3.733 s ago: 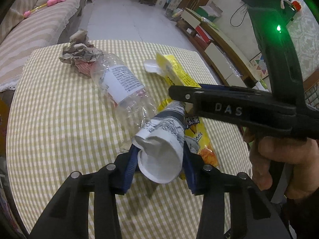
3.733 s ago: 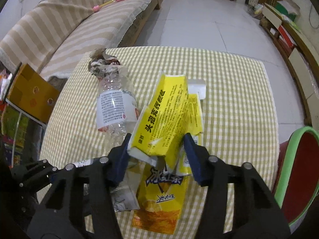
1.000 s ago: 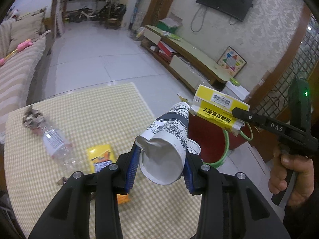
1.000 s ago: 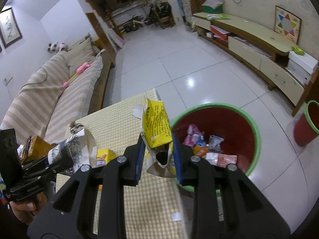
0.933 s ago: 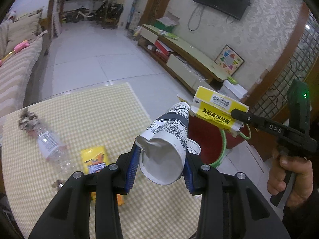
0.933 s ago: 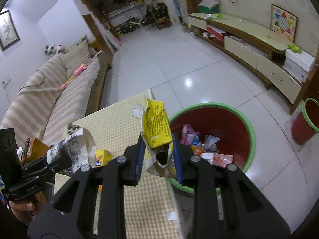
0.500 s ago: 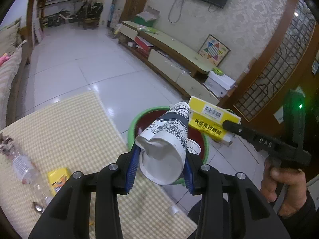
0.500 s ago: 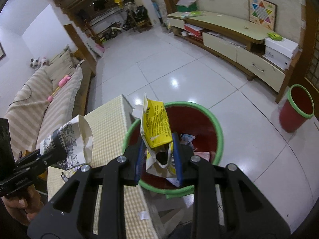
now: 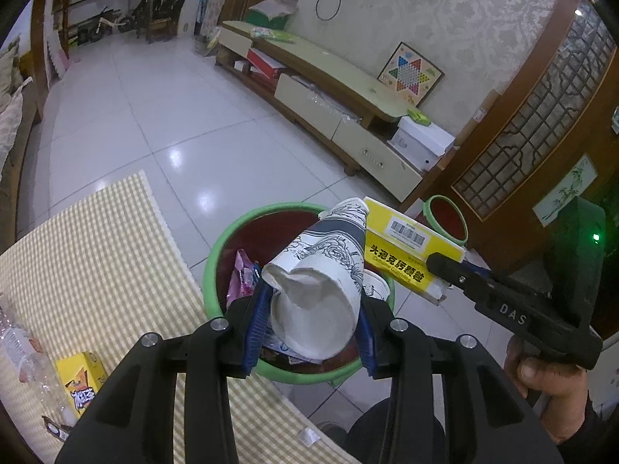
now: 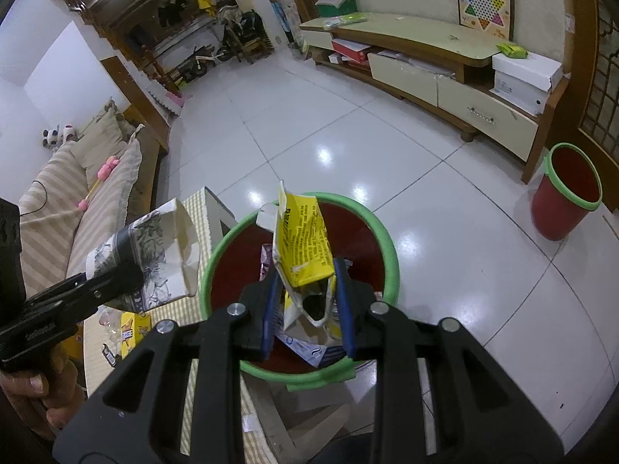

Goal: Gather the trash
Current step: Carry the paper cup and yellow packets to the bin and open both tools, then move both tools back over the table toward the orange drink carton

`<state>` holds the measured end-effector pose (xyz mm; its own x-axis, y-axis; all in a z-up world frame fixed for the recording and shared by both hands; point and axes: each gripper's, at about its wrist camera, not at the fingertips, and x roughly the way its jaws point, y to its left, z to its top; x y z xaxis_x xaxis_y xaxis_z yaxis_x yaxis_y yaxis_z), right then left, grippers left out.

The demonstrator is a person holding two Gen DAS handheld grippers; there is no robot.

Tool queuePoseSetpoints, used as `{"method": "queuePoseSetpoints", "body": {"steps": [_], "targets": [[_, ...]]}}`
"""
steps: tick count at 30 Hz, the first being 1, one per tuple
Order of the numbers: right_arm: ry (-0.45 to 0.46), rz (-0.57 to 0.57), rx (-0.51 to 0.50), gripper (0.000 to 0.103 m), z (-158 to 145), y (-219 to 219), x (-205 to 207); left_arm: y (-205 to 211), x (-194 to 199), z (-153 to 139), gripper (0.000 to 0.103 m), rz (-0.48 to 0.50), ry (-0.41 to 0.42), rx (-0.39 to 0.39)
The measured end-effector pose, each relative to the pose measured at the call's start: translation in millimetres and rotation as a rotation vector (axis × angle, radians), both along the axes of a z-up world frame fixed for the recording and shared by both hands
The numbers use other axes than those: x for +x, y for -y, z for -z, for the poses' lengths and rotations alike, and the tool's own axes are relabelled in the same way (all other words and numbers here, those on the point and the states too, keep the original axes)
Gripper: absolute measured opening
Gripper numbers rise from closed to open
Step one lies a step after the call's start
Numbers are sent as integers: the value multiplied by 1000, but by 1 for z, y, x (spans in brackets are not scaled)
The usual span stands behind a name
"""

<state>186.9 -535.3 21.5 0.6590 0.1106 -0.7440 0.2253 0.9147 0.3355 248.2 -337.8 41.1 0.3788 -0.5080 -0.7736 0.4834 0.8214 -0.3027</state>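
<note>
My left gripper (image 9: 311, 309) is shut on a crushed paper cup (image 9: 325, 282) with a grey printed pattern, held above the red trash bin with a green rim (image 9: 216, 255). My right gripper (image 10: 305, 305) is shut on a flattened yellow box (image 10: 303, 247), also hanging over that bin (image 10: 383, 239). The box (image 9: 402, 249) and the right gripper show at the right of the left wrist view. The cup (image 10: 154, 251) shows at the left of the right wrist view. Wrappers lie inside the bin.
The checked tablecloth table (image 9: 89, 255) sits left of the bin, with a plastic bottle (image 9: 23, 355) and a yellow snack packet (image 9: 81, 382) on it. A second small red bin (image 10: 565, 197) stands by a low TV cabinet (image 10: 425, 58). A sofa (image 10: 65, 201) is at far left.
Both grippers have swung with their loads from over the table edge to above the bin. The bin now lies directly under the cup and the box.
</note>
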Motion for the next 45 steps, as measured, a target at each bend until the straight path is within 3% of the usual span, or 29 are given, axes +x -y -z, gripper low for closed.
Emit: {"method": "queuePoseSetpoints", "body": {"steps": [14,16,17,19,20,22,24,30,35,45], "targets": [[-17,-1,9,28,8,4,5,15,15,7,38,-18,-26,3],[-28,-2,3,28,11,0,5,16,16,6,68,-29,-23,4],[-32,-7,1,29,12,-1,5,15,15,4,73,-40,-16,1],[-40,-15,-4,40,13,-3,7,12,15,2,79,-54,-9,-5],[-41,-10,-13,53,14,-5,7,11,15,1,80,-56,-10,-6],[-44,-16,-18,57,15,-8,7,7,16,-1,88,-71,-6,-1],[-52,-25,-25,69,16,-11,8,0,16,-3,90,-90,-3,-4],[-36,-25,-52,89,10,-19,8,-25,16,-11,95,-148,6,-13],[-24,-29,-78,97,1,-33,9,-48,15,-18,95,-192,9,-11],[-1,-115,-96,98,-14,-94,19,-118,0,-24,95,-285,27,0]]}}
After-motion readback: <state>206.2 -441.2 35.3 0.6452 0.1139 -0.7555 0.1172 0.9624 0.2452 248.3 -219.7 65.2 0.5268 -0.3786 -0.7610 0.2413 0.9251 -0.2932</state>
